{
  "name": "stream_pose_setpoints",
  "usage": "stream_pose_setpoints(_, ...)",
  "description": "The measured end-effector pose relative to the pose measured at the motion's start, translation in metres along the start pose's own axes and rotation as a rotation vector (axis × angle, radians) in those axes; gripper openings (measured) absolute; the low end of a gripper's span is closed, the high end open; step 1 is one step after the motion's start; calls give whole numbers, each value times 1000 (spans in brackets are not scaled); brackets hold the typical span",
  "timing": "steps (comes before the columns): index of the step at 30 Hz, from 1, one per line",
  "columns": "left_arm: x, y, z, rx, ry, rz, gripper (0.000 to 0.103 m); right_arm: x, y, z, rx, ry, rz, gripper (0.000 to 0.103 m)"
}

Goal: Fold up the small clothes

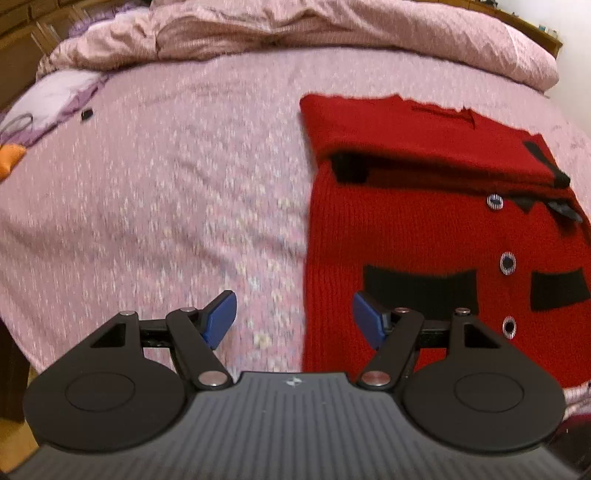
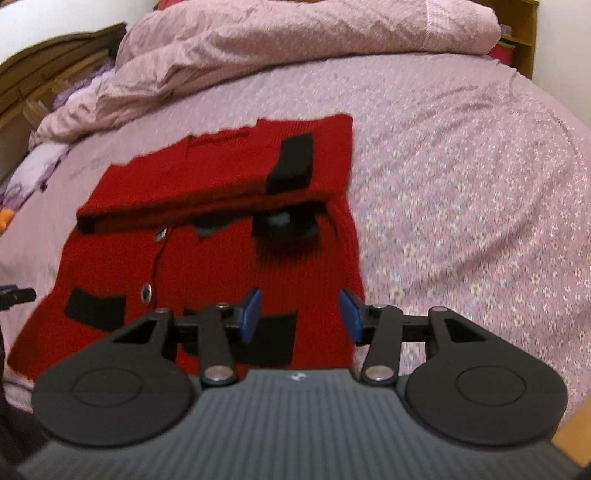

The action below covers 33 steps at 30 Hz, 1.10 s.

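One red knitted cardigan (image 1: 424, 236) lies flat on a pink flowered bedspread (image 1: 166, 192), filling the right half of the left wrist view and the left centre of the right wrist view (image 2: 207, 258). Its ribbed wool carries black rectangular pocket patches (image 1: 421, 291), black cuffs and a row of round, pale-rimmed buttons (image 1: 508, 263). Both sleeves are folded across the chest, forming a thick band across the garment's upper part. The long axis runs from the hem at the lower edge of each frame up to the collar, which points toward the rumpled pink duvet (image 1: 332, 33) heaped along the top. The left gripper (image 1: 293, 319) hangs over the bedspread at the cardigan's left edge, its blue-padded fingers (image 1: 221, 317) spread wide with nothing between them. The right gripper (image 2: 300, 315) sits above the cardigan's lower right corner, its blue fingers (image 2: 251, 314) parted about halfway and gripping nothing. Both views are slightly blurred. A small dark object (image 1: 86, 114) lies on the bedspread at upper left
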State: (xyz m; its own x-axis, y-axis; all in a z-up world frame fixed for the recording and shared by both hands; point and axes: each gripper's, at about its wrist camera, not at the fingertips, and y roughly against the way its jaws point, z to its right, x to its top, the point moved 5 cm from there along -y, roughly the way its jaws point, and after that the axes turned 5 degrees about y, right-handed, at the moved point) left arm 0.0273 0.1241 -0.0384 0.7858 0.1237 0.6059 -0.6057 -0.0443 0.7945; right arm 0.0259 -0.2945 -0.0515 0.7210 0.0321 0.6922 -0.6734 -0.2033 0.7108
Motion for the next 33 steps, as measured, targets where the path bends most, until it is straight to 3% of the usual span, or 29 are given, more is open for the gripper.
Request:
stream_pose_setpoints(5, -15, -1, -2, -11, 16, -43, 75, -17, 0, -3, -43, 62, -35, 49)
stream_pose_setpoints(21, -24, -3, 17, -24, -57, -65, 75, -42, -5, -6, -3, 102, -90, 49)
stream_pose_setpoints(33, -28, 0, 21, -61, -80, -86, 75, -54, -11, -18, 139, 83, -144, 50)
